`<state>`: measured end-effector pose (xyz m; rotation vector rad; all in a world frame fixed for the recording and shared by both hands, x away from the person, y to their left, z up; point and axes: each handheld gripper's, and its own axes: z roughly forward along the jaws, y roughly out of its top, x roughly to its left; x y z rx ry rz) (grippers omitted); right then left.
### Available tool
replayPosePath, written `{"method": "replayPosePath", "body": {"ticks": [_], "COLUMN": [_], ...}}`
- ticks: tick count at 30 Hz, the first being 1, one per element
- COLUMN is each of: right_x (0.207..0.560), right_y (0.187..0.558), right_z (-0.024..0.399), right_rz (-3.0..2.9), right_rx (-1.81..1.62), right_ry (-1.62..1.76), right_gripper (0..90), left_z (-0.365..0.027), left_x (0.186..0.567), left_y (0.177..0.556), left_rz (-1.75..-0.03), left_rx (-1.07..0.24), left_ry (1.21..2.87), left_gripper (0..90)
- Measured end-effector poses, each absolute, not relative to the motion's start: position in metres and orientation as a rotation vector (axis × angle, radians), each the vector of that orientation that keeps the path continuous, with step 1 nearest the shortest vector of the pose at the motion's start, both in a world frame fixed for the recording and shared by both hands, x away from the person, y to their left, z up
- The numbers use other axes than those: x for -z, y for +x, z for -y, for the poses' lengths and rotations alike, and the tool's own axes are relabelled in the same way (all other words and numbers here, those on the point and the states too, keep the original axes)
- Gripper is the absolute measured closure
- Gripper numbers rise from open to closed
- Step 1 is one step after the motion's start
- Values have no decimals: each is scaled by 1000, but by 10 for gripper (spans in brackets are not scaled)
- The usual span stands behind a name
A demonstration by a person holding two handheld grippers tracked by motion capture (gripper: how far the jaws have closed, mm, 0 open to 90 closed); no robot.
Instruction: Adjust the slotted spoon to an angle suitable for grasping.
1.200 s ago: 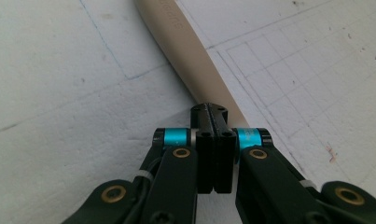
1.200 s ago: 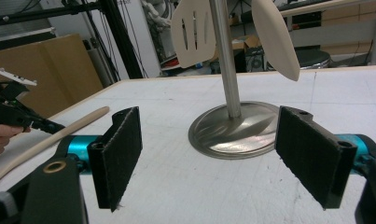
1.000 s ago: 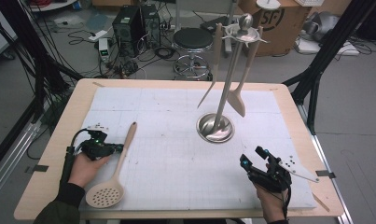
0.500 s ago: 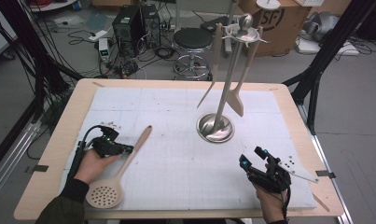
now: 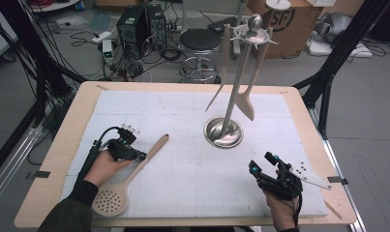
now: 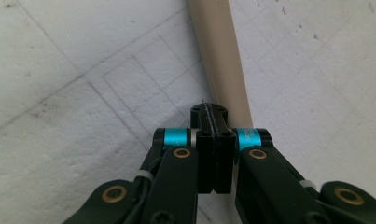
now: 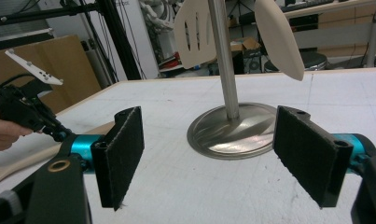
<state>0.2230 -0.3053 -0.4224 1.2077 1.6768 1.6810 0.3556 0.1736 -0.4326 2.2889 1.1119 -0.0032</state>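
Now the table (image 5: 62,145) carries a white gridded mat (image 5: 183,183) and a steel utensil stand (image 5: 224,133) with wooden tools hanging. A wooden skimmer spoon (image 5: 110,200) lies flat at the near left. Jaws pressed together, empty, the left gripper (image 5: 142,155) touches its handle; the right gripper (image 5: 261,169) waits wide. Likely step: nudging the spoon. Next: open, straddle the handle, clamp.

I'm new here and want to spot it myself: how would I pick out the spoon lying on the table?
Start at the white mat covering the wooden table, then look to its near left corner. A pale wooden skimmer spoon lies flat there. Unlike the utensils hanging on the metal stand, its round bowl is full of small holes.
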Motion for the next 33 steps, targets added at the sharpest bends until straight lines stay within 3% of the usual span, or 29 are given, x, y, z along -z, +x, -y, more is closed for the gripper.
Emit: {"method": "replayPosePath", "body": {"ticks": [12,20,27,30,33], "right_x": [423,423,423,423,423], "right_y": [222,222,221,221,221], "right_z": [306,307,305,304,304], "right_rz": [-1681,-1682,-1687,-1695,-1698], "right_rx": [-1681,-1679,-1676,-1678,-1677], "right_ry": [1205,1206,1200,1194,1192], "right_gripper": [240,240,240,240,241], "left_z": [-135,-139,-151,-152,-154], "left_x": [428,422,412,410,410], "left_y": [355,349,332,322,315], "left_rz": [-1019,-1004,-1014,-994,-980], "left_rx": [0,-5,-38,-60,-52], "left_ry": [2397,2369,2324,2336,2342], "left_gripper": [899,888,554,480,469]}}
